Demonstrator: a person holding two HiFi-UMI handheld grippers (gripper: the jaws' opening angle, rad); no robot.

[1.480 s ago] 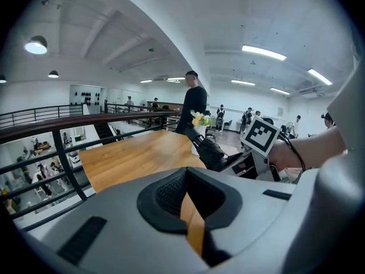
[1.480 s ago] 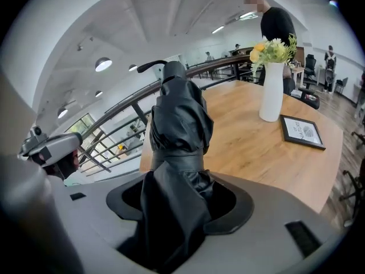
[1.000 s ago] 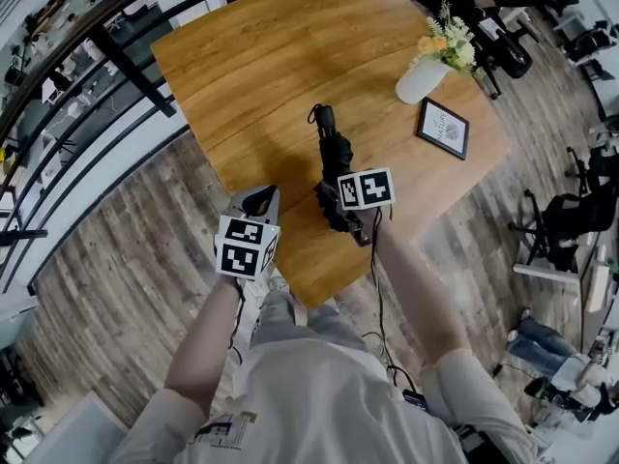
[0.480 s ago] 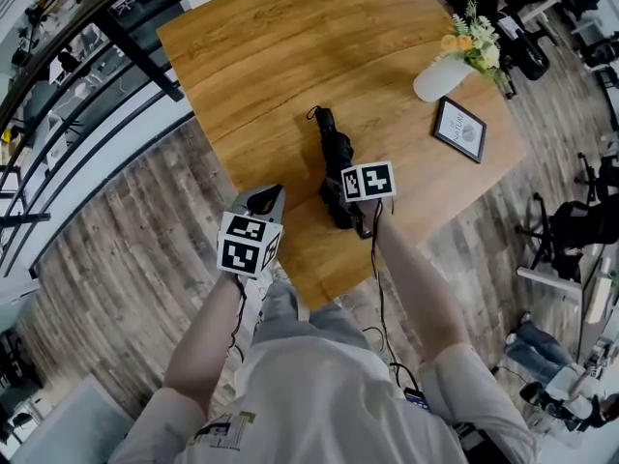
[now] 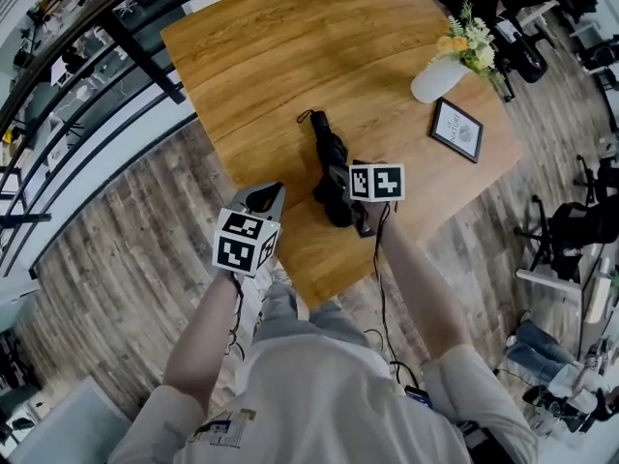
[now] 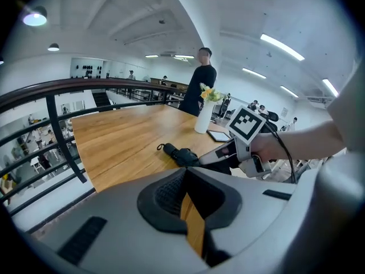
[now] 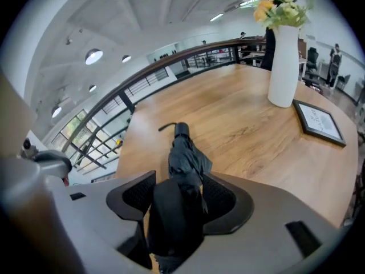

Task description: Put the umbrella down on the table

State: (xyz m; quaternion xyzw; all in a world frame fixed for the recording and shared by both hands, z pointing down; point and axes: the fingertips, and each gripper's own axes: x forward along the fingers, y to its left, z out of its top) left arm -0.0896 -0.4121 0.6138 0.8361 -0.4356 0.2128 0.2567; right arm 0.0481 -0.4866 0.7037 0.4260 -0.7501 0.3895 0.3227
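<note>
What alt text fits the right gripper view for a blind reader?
The right hand-held gripper is shut on the near end of a folded black umbrella, which points away along a wooden table. A white vase of flowers and a framed picture sit farther off at the right.

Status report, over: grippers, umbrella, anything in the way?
Left gripper empty, shut. Right gripper shut on umbrella, down at the table, contact unclear. Vase and picture frame well aside.
</note>
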